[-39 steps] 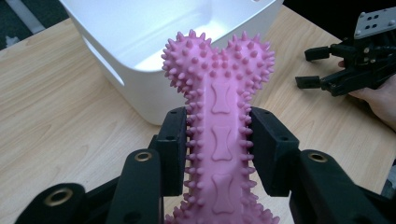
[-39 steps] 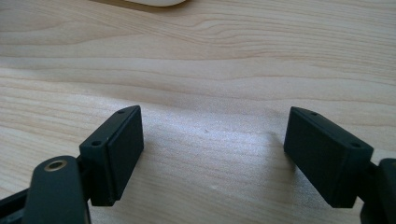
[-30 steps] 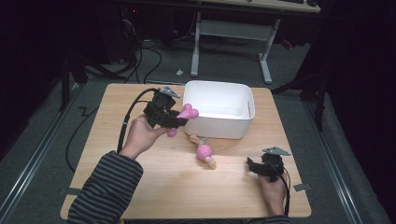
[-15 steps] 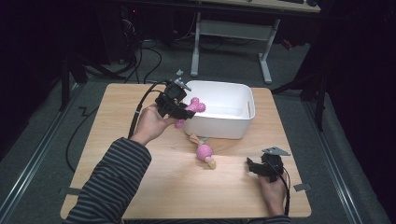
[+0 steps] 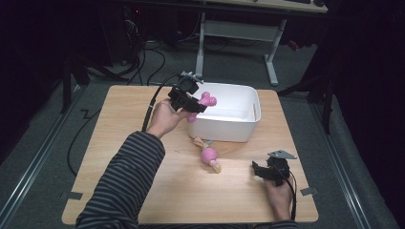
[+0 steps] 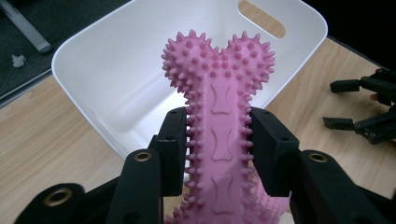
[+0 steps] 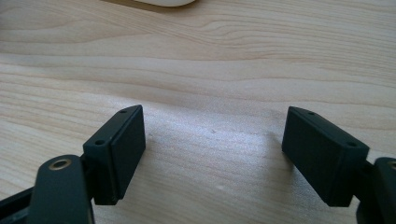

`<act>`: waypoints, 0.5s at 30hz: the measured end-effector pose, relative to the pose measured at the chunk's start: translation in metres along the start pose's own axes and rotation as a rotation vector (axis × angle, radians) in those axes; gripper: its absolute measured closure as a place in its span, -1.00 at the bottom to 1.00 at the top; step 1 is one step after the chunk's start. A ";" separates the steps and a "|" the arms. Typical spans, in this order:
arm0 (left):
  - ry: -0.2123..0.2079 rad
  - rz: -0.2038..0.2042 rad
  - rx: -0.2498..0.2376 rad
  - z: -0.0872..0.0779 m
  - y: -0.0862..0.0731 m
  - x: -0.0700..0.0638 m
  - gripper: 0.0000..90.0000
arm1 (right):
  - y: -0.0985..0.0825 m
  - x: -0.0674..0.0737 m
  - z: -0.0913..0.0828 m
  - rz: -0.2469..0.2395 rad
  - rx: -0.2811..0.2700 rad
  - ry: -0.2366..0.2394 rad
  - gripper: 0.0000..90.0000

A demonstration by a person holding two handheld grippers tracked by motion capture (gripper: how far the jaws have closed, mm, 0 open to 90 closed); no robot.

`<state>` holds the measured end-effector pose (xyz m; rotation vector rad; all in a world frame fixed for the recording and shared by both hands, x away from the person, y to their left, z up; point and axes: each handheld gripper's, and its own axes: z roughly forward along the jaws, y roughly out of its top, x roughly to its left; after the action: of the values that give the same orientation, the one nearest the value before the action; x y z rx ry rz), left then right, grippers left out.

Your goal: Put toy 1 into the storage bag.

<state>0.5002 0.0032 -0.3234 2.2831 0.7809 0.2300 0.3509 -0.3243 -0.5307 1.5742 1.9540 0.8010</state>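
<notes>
left tongs [image 5: 198,106] pinching a pink spiked rubber bone toy [image 6: 219,121] across its shaft, pads pressed on both sides; the toy's knobbed end sits over the near rim of the white plastic bin [image 5: 248,119], at the bin's left end in the high view; in the left gripper view the bone points into the bin's open interior, bin wall [image 6: 107,79] behind it; left hand [image 5: 165,117] with striped sleeve reaches in from the lower left; right tongs [image 7: 212,154] spread wide, nothing between the pads, bare wooden surface [image 7: 210,70] beneath them; right tongs low at the near right part of the surface in the high view [image 5: 260,171], well apart from the bin; a second pink toy with tan ends [image 5: 208,155] lies on the surface just in front of the bin, between the two hands
</notes>
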 end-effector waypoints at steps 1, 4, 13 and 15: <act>0.000 -0.002 0.001 0.002 0.003 0.000 0.31 | 0.000 0.000 0.000 0.000 0.000 0.000 -0.52; 0.006 0.002 0.005 0.009 0.011 0.000 0.31 | 0.000 0.000 0.000 0.000 0.000 0.000 -0.52; 0.024 0.027 0.033 0.030 0.028 -0.007 0.31 | 0.000 0.000 0.000 0.000 0.001 0.000 -0.52; 0.020 0.019 0.024 0.035 0.031 -0.007 0.31 | 0.000 0.000 0.000 0.001 0.001 0.000 -0.52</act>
<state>0.5218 -0.0384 -0.3285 2.3155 0.7758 0.2532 0.3510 -0.3245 -0.5307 1.5753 1.9542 0.8009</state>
